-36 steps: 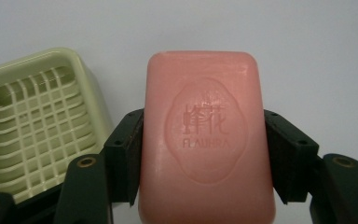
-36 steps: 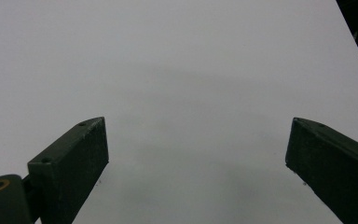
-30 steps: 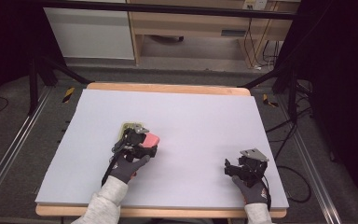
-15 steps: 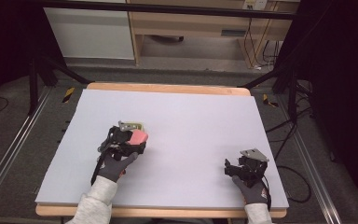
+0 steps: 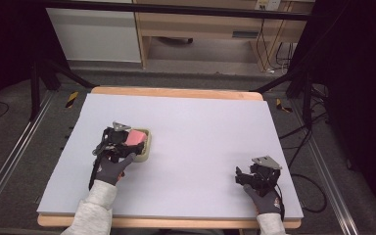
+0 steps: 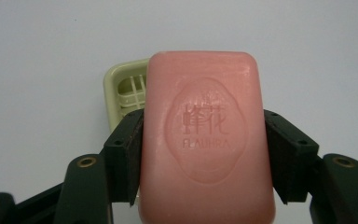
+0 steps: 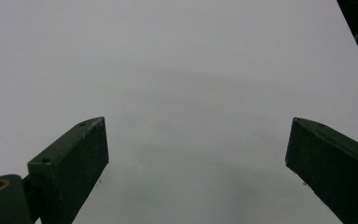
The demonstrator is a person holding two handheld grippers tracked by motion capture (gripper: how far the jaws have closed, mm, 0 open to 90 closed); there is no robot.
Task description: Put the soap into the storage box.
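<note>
Hand-held gripper jaws on the person's left [image 6: 204, 154] were clamped across the short sides of a pink soap bar [image 6: 205, 140], its embossed face turned up toward the riding camera and its long axis running straight ahead along the jaws. Just beyond and below the bar's far left corner lay a pale yellow-green soap dish [image 6: 123, 91], its slatted floor partly showing past the soap's edge. From the high view, the left hand-held gripper [image 5: 122, 142] hovered at the left half of the white table [image 5: 210, 132], the soap bar [image 5: 136, 136] poised over the soap dish [image 5: 146, 152], which sat on the table directly beneath and slightly toward the table's middle. The dish's long side appeared roughly in line with the bar's, so a short drop with a small shift looked like all that was needed to seat the soap; whether the bar already touched the rim could not be told. Well apart, near the table's front right corner, the right hand-held gripper [image 5: 254, 175] rested with its jaws spread wide over bare table [image 7: 186, 70], holding nothing, far farther from the dish than the left.
</note>
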